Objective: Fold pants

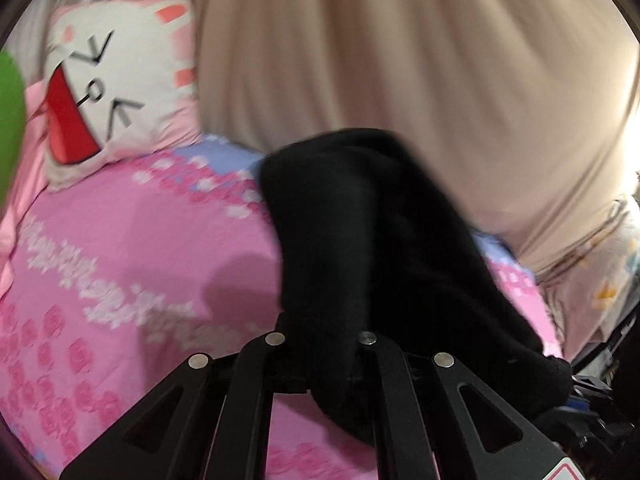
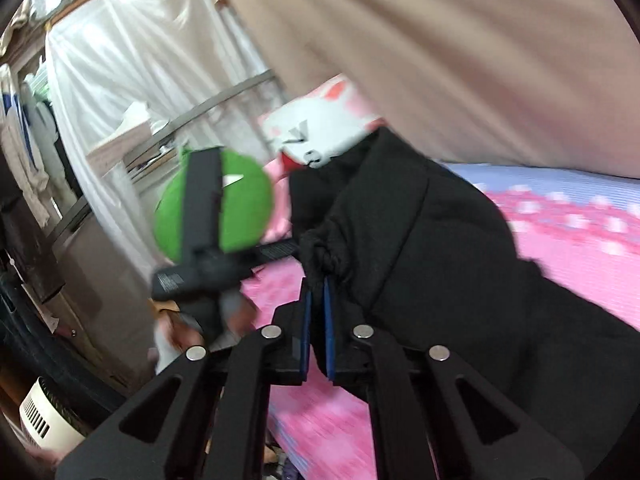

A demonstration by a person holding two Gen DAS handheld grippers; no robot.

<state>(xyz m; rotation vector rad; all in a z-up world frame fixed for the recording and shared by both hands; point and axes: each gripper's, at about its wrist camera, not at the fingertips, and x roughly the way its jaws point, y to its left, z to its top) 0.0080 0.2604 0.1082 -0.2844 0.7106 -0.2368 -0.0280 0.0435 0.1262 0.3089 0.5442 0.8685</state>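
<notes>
Black pants [image 1: 360, 240] hang bunched over a pink flowered bedsheet [image 1: 140, 260], lifted at one end. In the left wrist view the dark cloth drapes over my left gripper [image 1: 320, 348] and hides its fingertips, which are shut on the fabric. In the right wrist view the blue pads of my right gripper [image 2: 318, 284] are pressed together on a gathered bunch of the pants [image 2: 420, 260] near their drawstring edge. The left gripper [image 2: 296, 249] shows there too, held by a hand [image 2: 188, 332], reaching in from the left to the same edge of the pants.
A pillow with a cartoon cat face [image 1: 116, 80] lies at the head of the bed beside a round green cushion [image 2: 248, 200]. A beige curtain [image 1: 400, 60] hangs along the bed's far side. Off the bed stand white-draped shelving [image 2: 132, 60] and a small white appliance [image 2: 44, 416].
</notes>
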